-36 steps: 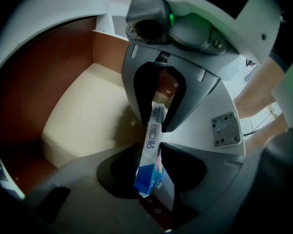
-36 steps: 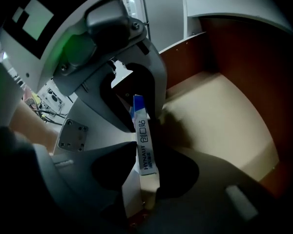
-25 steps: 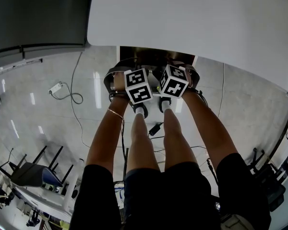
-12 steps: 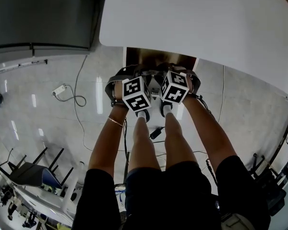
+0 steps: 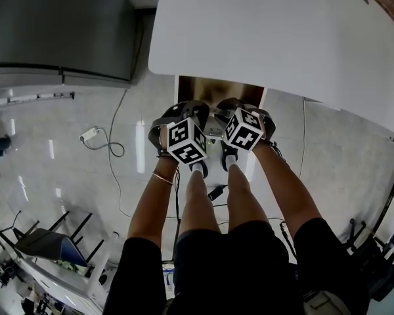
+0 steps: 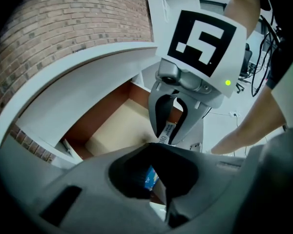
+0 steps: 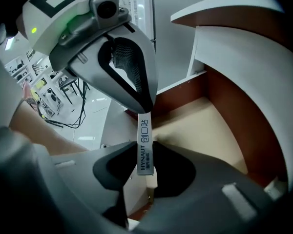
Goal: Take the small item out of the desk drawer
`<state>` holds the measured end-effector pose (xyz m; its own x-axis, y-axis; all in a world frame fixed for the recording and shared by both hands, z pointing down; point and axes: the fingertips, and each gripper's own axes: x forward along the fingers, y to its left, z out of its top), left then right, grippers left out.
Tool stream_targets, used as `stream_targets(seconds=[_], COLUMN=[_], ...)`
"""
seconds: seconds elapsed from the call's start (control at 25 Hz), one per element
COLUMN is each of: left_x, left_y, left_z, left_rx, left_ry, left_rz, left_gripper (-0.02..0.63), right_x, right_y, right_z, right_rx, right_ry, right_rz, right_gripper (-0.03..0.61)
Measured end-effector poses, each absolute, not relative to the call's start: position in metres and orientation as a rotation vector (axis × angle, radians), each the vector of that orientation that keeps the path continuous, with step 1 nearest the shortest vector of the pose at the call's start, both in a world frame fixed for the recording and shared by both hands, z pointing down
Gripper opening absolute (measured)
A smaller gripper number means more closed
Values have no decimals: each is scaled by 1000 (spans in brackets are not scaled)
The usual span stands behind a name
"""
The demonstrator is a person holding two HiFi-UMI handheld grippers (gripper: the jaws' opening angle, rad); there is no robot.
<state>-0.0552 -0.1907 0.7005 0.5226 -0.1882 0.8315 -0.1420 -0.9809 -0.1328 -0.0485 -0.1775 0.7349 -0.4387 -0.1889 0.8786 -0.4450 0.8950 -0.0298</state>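
Strip: a small flat white strip with dark print point(image 7: 144, 150), held in the air between the two tools, clear of the drawer's floor and close to its front edge.
Left tool point(image 7: 145, 112): the jaws have just been closing, and their tips now meet on one end of the strip.
Right tool point(image 6: 169, 138): the jaws are drawn in, and their tips nip the strip's other end.
Pair: in the head view the two tools sit side by side, almost touching, both tipped downward.
Drawer: an open wooden drawer point(image 7: 229, 116) with red-brown walls and a pale floor, pulled out from under the near edge of the worktop. No other item shows on the part of its floor I can see.
Worktop: a plain white desk top point(image 5: 262, 31) with a rounded near-left corner.
Person: bare forearms reach down to the tools, with both legs just behind them.
Floor: glossy pale tiled floor point(image 5: 85, 195), with a white power strip on a looping cable point(image 5: 90, 135) off the worktop's left edge.
Backdrop: a red brick wall point(image 6: 63, 28) beyond the worktop's far edge.
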Motion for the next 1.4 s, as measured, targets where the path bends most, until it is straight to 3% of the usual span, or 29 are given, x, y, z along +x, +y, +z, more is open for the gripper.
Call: stream_targets(seconds=[1.4], left_x=[-100], left_y=[-184], left_z=[557], left_rx=[-2939], left_ry=[833], left_rz=[-1238], left_gripper=[-3], right_x=[-23], right_y=[-154], right_z=[595], right_rx=[766], right_ry=[-2176], right_rz=[527], right_gripper=[107])
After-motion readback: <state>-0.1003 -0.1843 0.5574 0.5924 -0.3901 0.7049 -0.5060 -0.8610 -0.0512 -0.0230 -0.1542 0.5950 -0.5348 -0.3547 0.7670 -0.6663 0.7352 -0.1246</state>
